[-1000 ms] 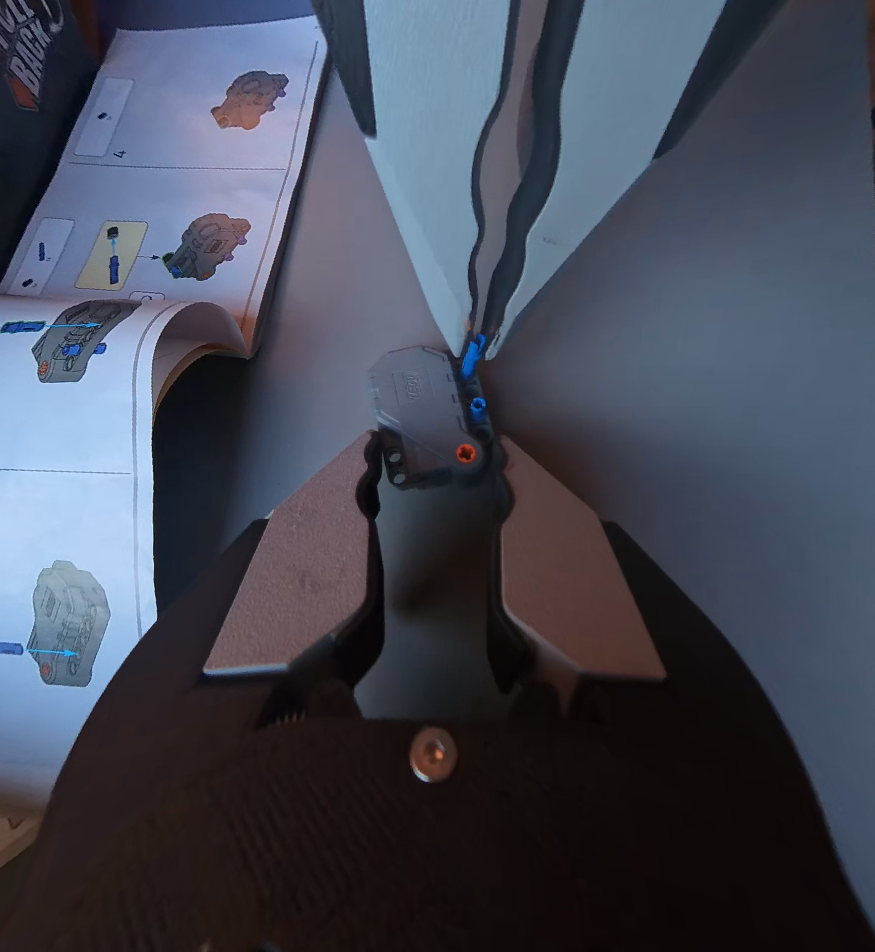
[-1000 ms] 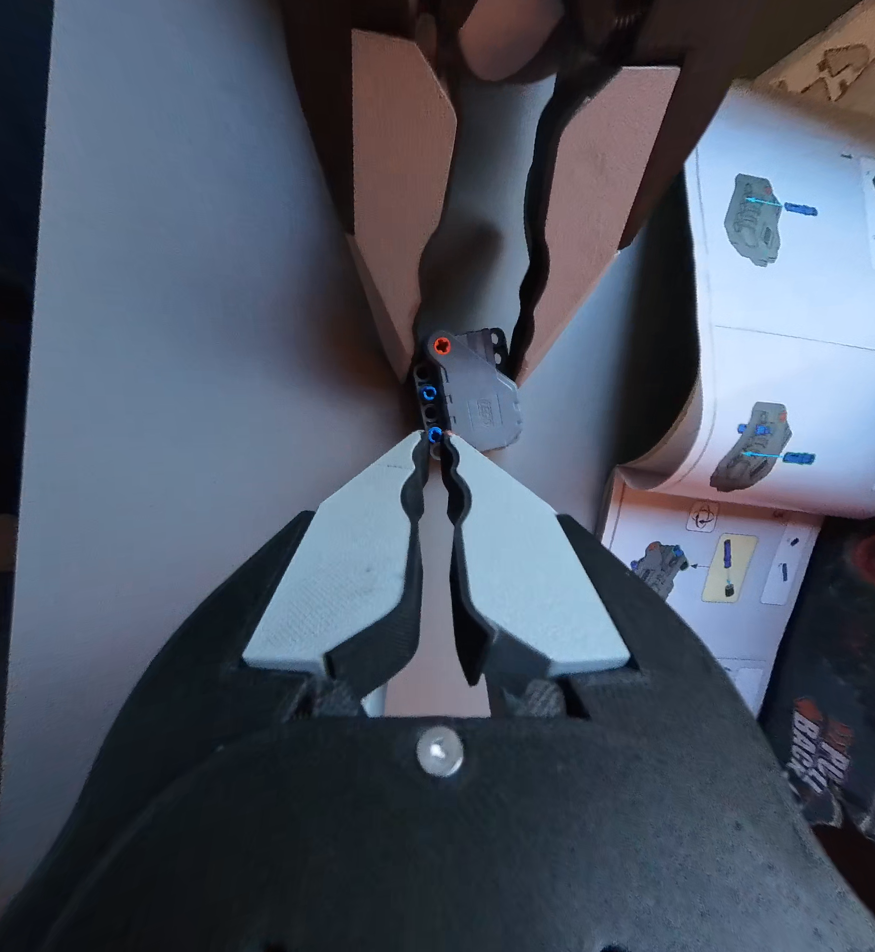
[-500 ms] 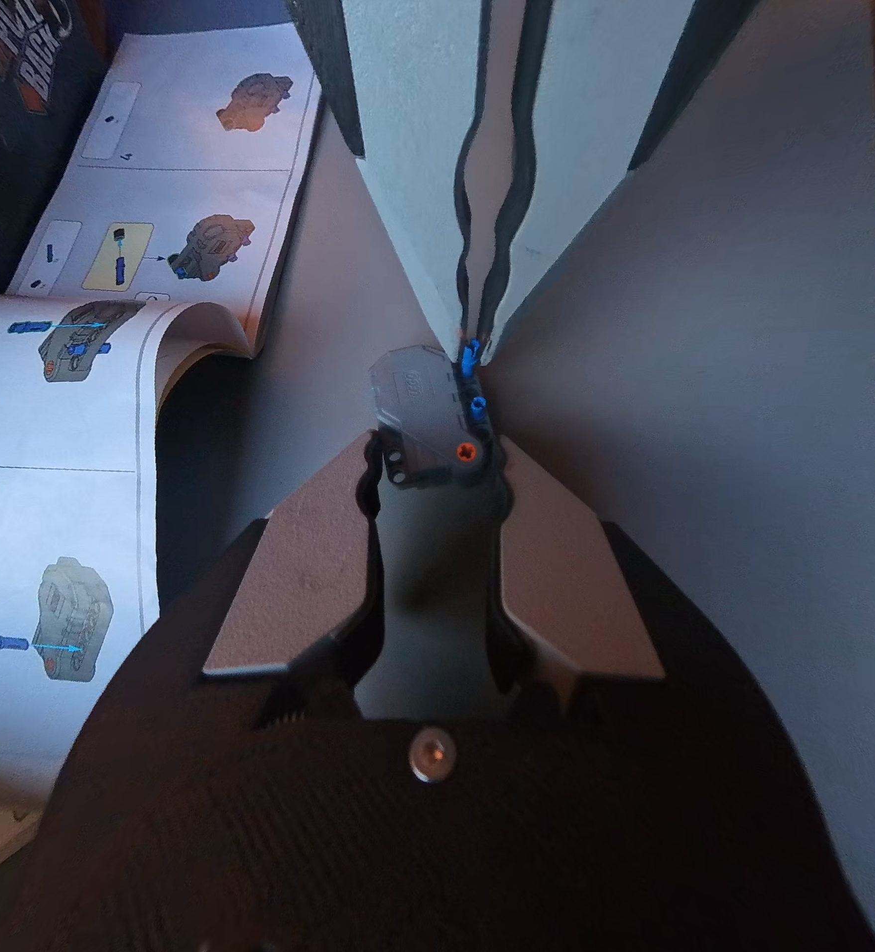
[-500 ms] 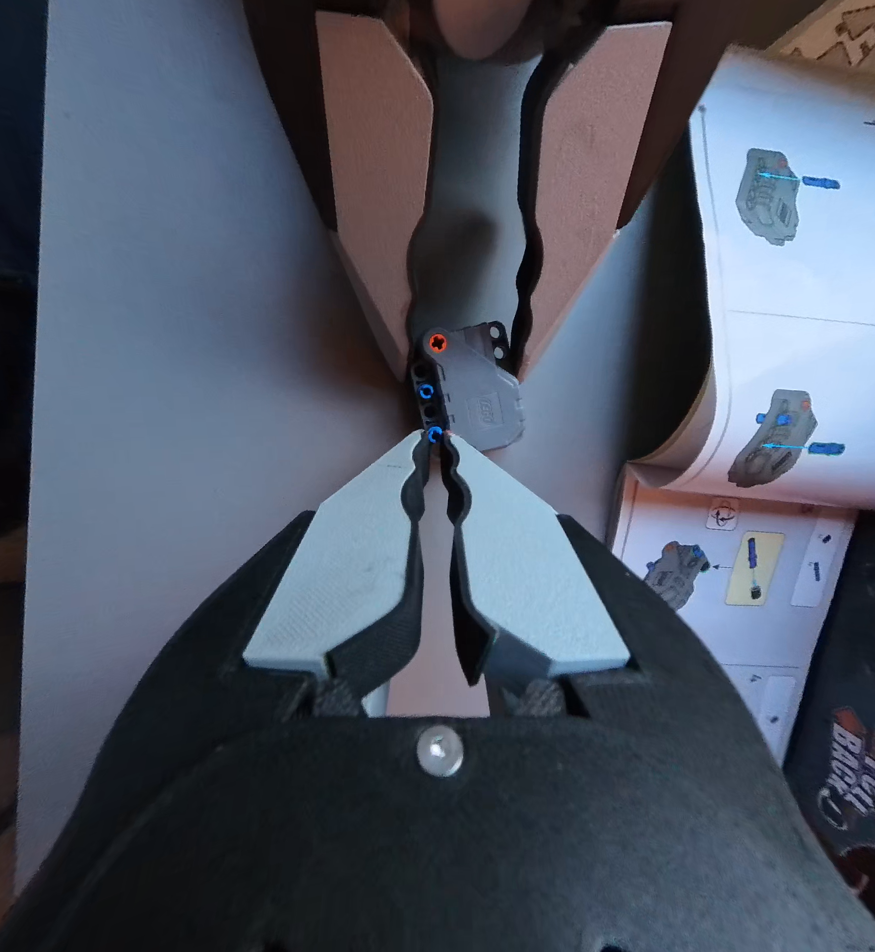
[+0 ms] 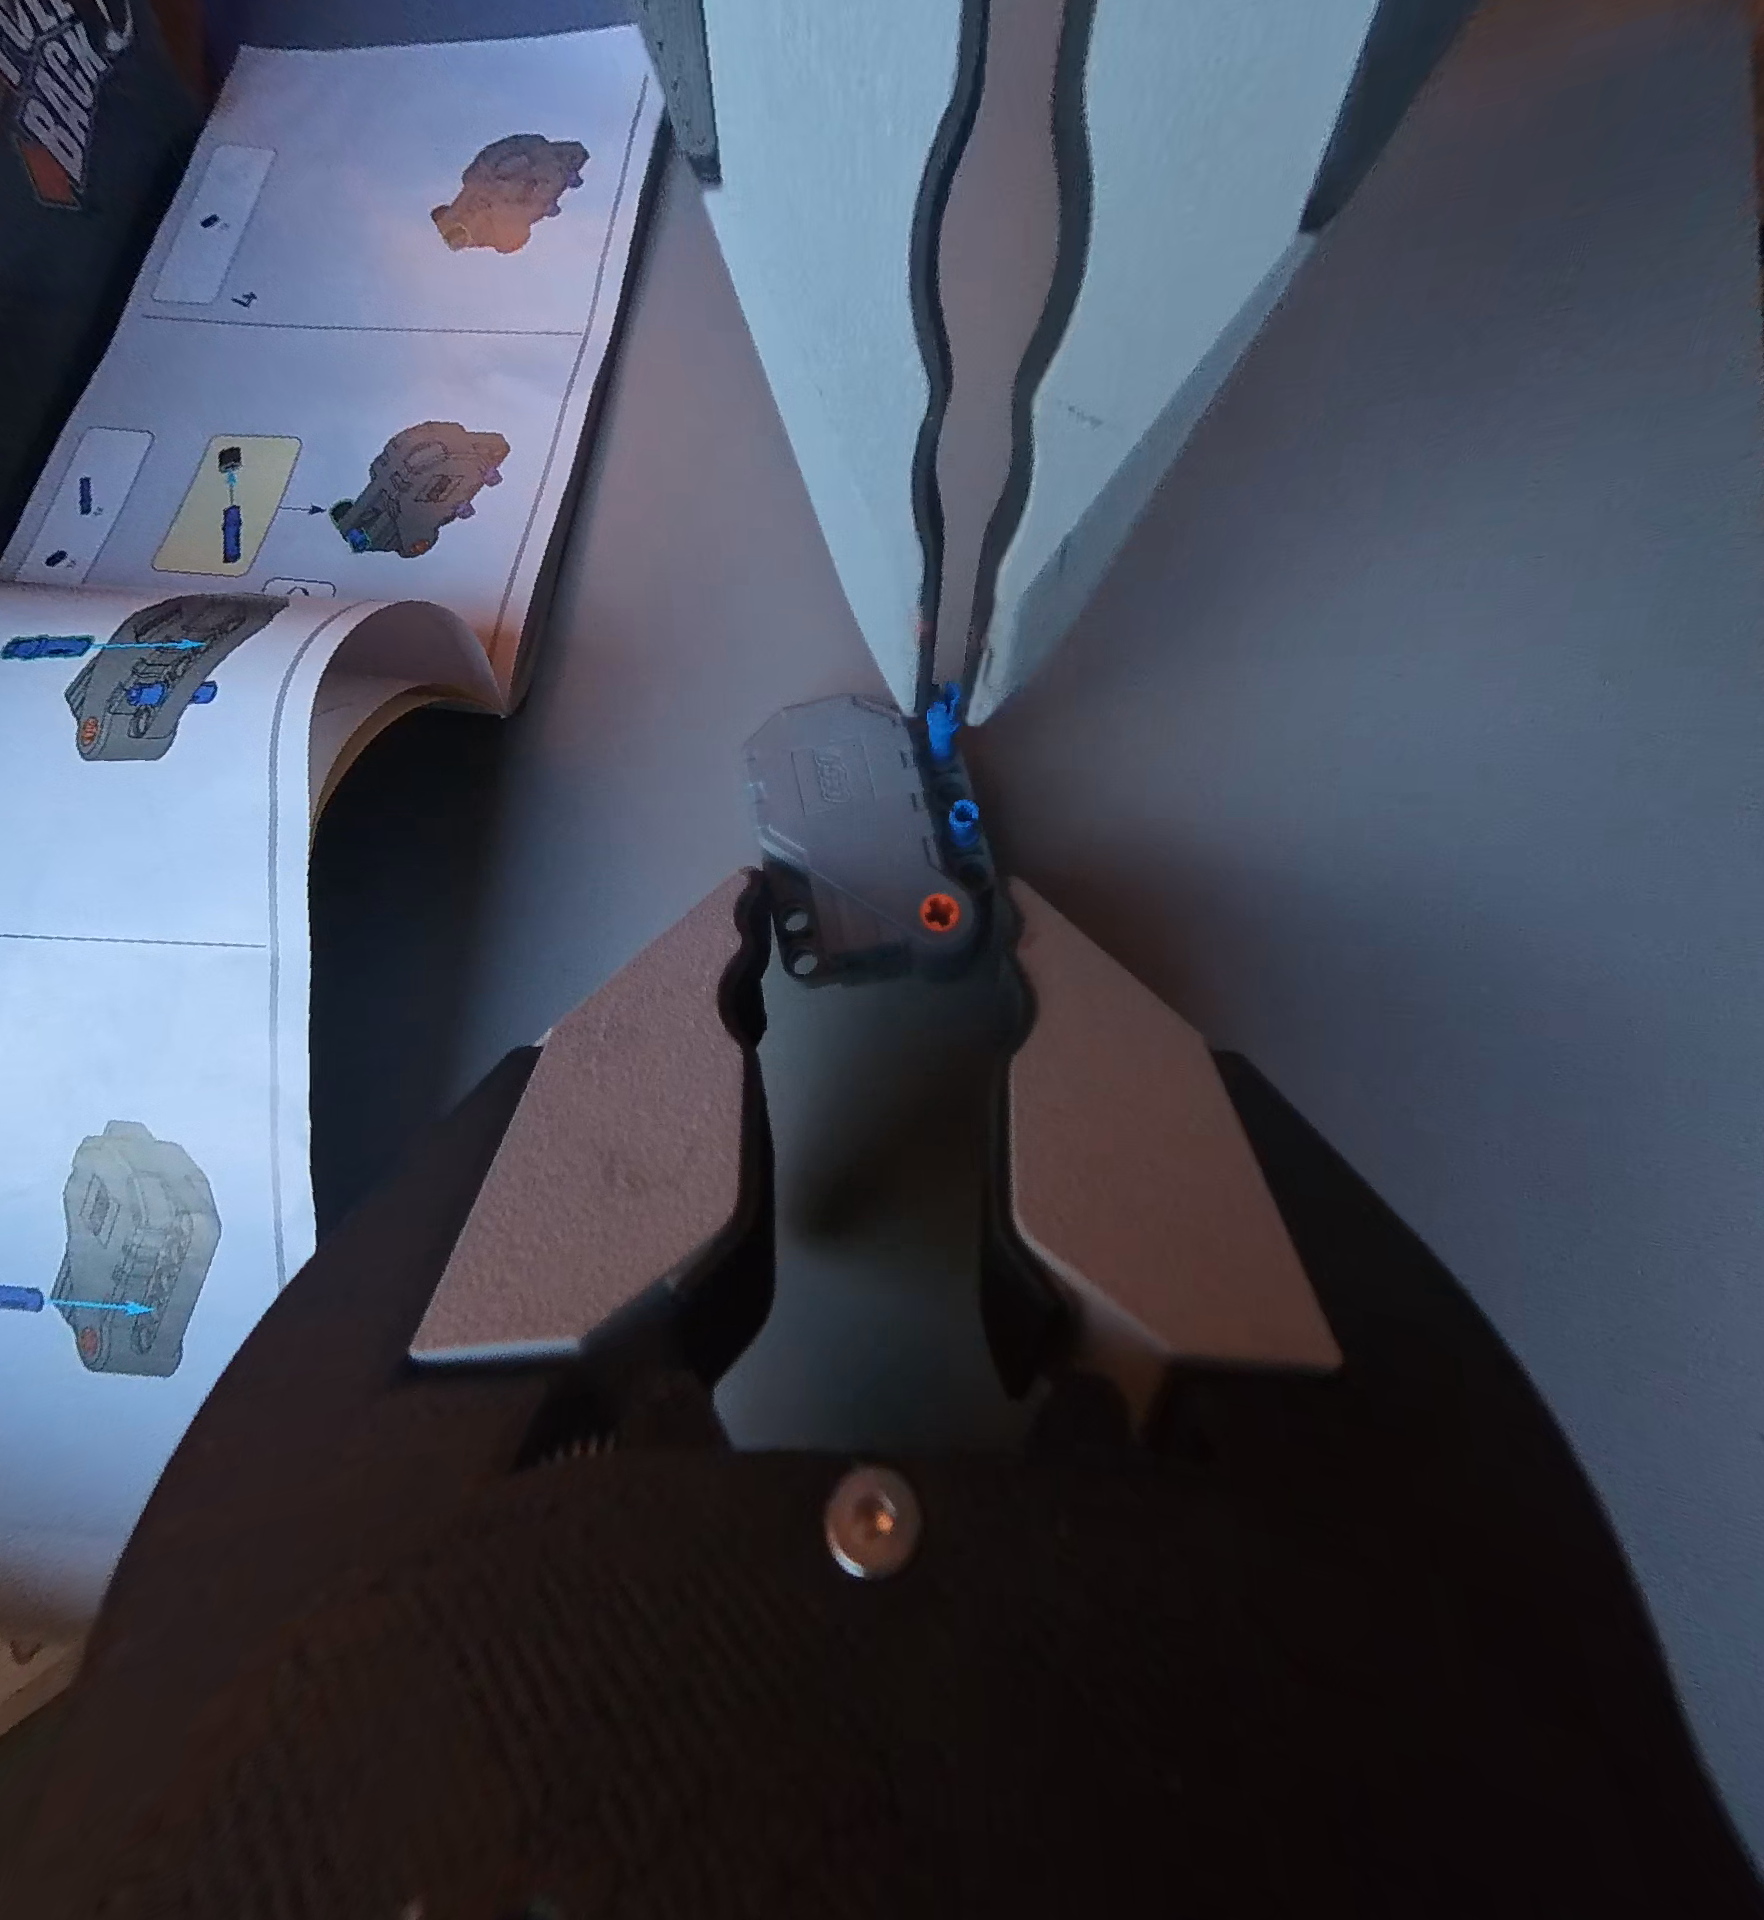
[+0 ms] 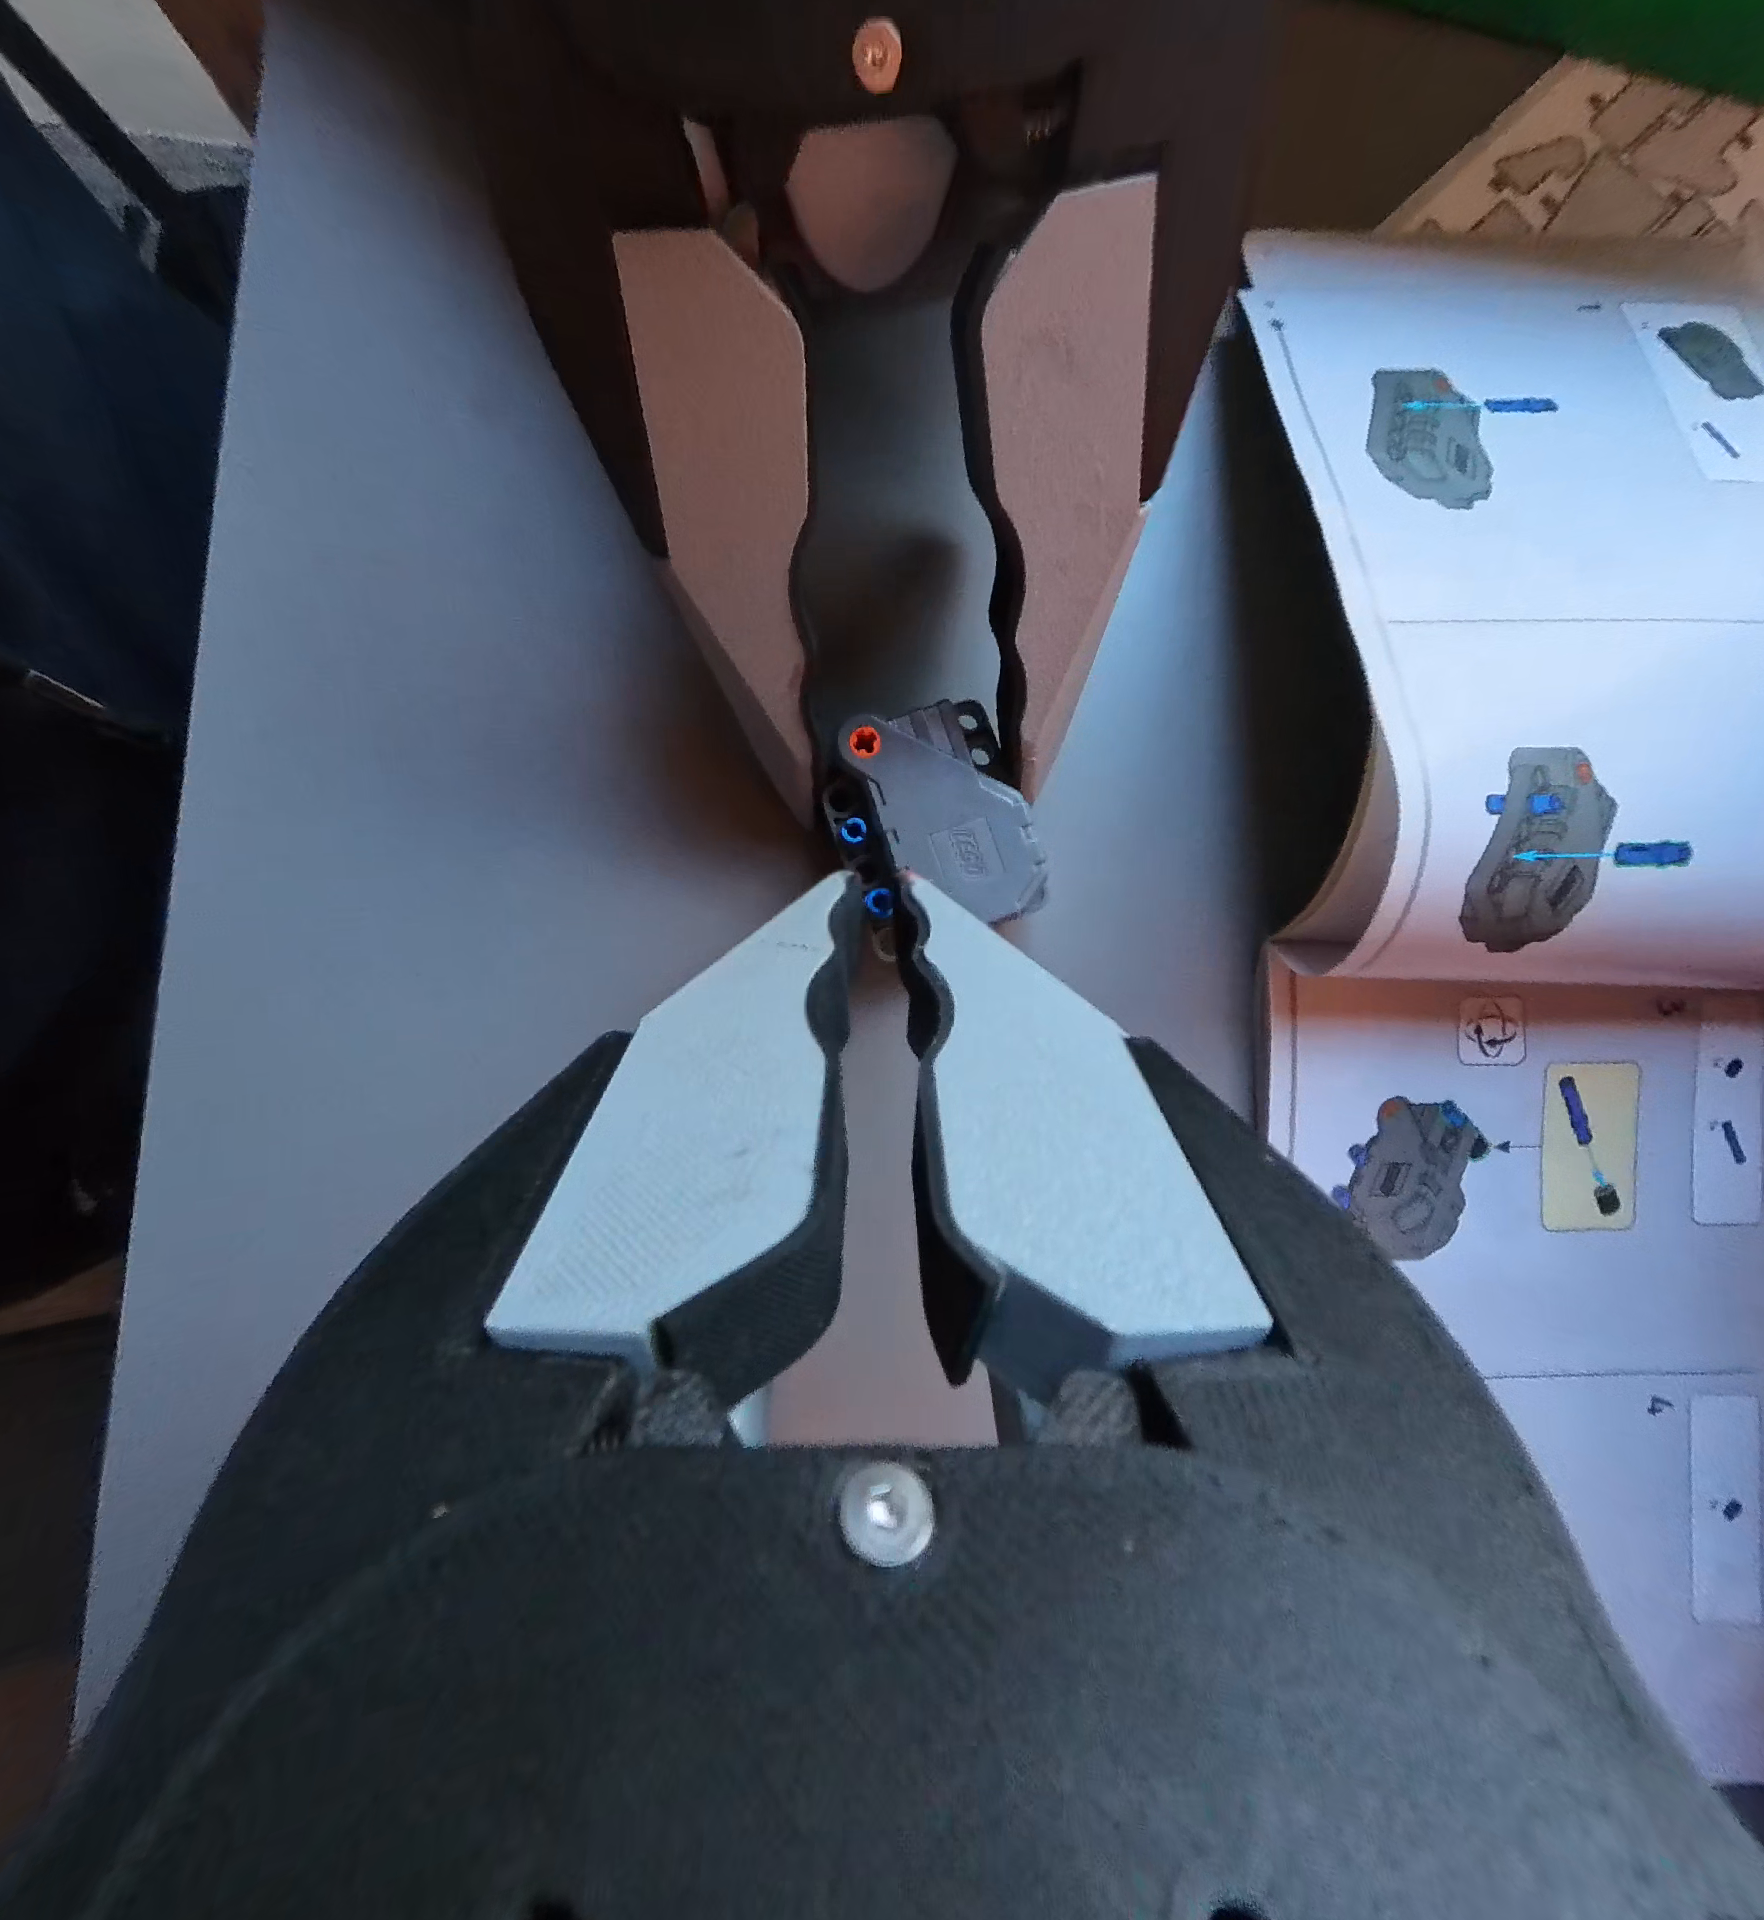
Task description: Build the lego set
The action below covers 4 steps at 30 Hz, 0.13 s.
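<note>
My left gripper (image 5: 880, 914), with tan fingers, is shut on the near end of a grey Lego motor block (image 5: 842, 821) and holds it over the grey table (image 5: 1377, 831). The block has an orange hub (image 5: 938, 912) and a blue pin (image 5: 962, 821) seated in its black hole row. My right gripper (image 6: 880, 900), with pale grey fingers, is shut on a second blue pin (image 6: 878, 902) whose end sits at the block's (image 6: 961, 831) hole row. In the left wrist view this pin (image 5: 944, 717) sticks out between the right fingertips (image 5: 982, 696).
An open instruction booklet (image 5: 130, 831) lies left of the block; it shows at the right in the right wrist view (image 6: 1584, 675). A dark box (image 5: 16, 156) lies beyond it. A pale wooden cut-out board (image 6: 1636, 135) lies near the booklet. The table's edge (image 6: 182, 935) is at the left. The grippers are tip to tip, or close to it.
The right wrist view has pulled back and tilted, so more of the left gripper and booklet show. Both grips hold, and the pin stays at the block's hole row.
</note>
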Motion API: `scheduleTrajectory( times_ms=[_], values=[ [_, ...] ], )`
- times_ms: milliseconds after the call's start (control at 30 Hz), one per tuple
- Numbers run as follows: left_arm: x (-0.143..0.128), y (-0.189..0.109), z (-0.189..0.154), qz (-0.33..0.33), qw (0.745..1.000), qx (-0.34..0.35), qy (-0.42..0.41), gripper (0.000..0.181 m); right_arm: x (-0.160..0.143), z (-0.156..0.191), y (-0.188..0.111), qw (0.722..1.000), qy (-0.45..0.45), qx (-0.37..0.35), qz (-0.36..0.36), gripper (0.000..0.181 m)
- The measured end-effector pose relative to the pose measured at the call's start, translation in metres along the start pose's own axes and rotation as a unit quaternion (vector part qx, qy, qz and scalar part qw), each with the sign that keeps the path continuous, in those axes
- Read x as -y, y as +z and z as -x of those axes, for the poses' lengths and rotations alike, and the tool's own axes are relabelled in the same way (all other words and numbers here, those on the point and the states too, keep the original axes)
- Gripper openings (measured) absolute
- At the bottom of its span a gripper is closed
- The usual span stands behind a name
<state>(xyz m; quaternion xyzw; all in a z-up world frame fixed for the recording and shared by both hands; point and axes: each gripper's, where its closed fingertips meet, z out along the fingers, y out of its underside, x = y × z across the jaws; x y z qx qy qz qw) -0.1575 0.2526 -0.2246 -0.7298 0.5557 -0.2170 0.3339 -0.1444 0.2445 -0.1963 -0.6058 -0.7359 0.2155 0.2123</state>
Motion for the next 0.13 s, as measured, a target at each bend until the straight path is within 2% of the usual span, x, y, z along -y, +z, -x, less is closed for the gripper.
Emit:
scheduleTrajectory(
  times_ms=[33,133],
  values=[
    [0.0,0.0,0.0,0.0,1.0,0.0,0.0,0.039,0.0004,-0.0004,-0.0008,1.0,-0.001,-0.002,-0.002,0.001],
    [0.0,0.0,0.0001,0.0,1.0,0.0,0.0,0.039,-0.0004,-0.001,-0.0016,1.0,-0.007,-0.008,0.001,0.0]
  ],
)
